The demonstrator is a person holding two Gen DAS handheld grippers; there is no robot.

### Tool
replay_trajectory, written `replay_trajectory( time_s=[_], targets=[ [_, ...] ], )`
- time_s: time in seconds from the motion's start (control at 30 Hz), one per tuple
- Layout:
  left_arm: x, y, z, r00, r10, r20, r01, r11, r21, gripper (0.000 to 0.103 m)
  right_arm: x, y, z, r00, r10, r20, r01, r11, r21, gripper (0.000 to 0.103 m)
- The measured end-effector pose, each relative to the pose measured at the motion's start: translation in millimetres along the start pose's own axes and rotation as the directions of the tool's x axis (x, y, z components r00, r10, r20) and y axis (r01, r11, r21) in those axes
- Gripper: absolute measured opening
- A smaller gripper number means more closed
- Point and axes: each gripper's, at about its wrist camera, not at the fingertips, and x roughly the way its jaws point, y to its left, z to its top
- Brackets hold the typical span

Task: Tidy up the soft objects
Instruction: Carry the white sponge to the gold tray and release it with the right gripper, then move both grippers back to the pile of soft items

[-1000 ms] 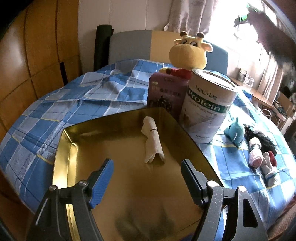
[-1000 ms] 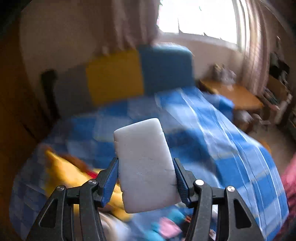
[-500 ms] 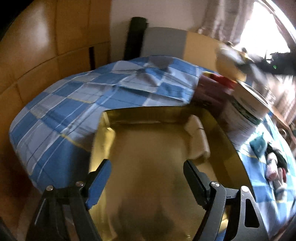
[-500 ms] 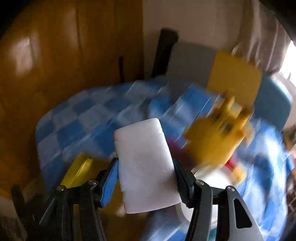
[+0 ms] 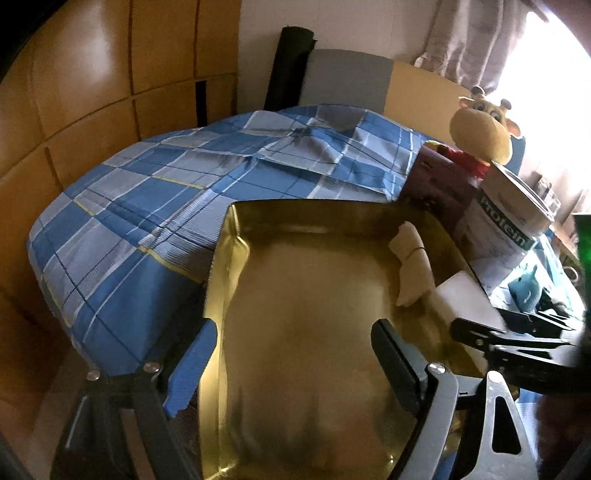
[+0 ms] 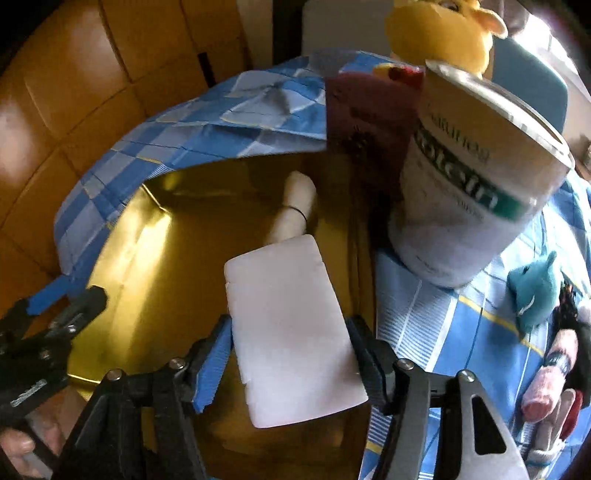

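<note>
My right gripper (image 6: 290,363) is shut on a white sponge block (image 6: 288,325) and holds it over the right side of the gold tray (image 6: 147,236). A rolled cream cloth (image 6: 295,206) lies in the tray just beyond the sponge. In the left wrist view my left gripper (image 5: 291,363) is open and empty above the tray's near part (image 5: 306,332); the cream cloth (image 5: 412,262), the sponge (image 5: 463,295) and the right gripper (image 5: 517,339) show at the right.
A protein tin (image 6: 476,195), a maroon box (image 6: 365,122) and a yellow giraffe plush (image 6: 439,33) stand behind the tray. A teal plush (image 6: 535,291) and rolled socks (image 6: 554,369) lie right on the blue checked cloth (image 5: 140,229). Wooden wall at left.
The right gripper swung down and left with the sponge, from facing the room to over the tray. The left gripper shifted left and stays open.
</note>
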Motion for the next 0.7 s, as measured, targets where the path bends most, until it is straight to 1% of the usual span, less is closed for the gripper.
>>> replay_trajectory(
  time_s=[0.07,0.13,0.17,0.3,0.47,0.57,0.7],
  targets=[
    [-0.3,-1.9,-1.8,1.0,-0.005,-0.003,0.005,1.0,0.004,0.086,2.6,1.3,-0.6,1.0,0.008,0.009,-0.008,1.0,0.002,0.071],
    [-0.2,-3.9,-2.6,1.0,-0.011,-0.009,0.011,1.0,0.012,0.086,0.4,1.9,-1.3,1.0,0.026,0.015,-0.026,1.0,0.009,0.079],
    [-0.7,-4.8,-3.2,1.0,-0.012,-0.009,0.012,1.0,0.015,0.086,-2.0,2.2,-2.2,0.999,0.033,0.024,-0.033,0.999,0.013,0.081],
    [-3.3,-9.6,-5.1,1.0,-0.025,-0.008,0.025,0.999,0.032,0.086,-14.3,-1.3,-2.5,0.997,0.039,0.067,-0.041,0.999,0.032,0.081],
    [-3.6,-16.4,-7.3,0.999,-0.04,-0.025,0.041,0.998,0.039,0.086,-39.6,-14.3,-10.4,0.989,0.019,0.144,-0.026,0.999,0.046,0.081],
    [-5.0,-23.2,-9.1,0.999,-0.038,-0.022,0.04,0.997,0.063,0.086,-53.3,-26.5,-16.9,0.984,-0.018,0.176,0.008,0.998,0.058,0.081],
    [-8.2,-33.6,-12.2,0.998,-0.054,-0.02,0.056,0.994,0.098,0.086,-64.7,-51.4,-27.1,0.981,-0.067,0.185,0.05,0.994,0.095,0.081]
  ],
)
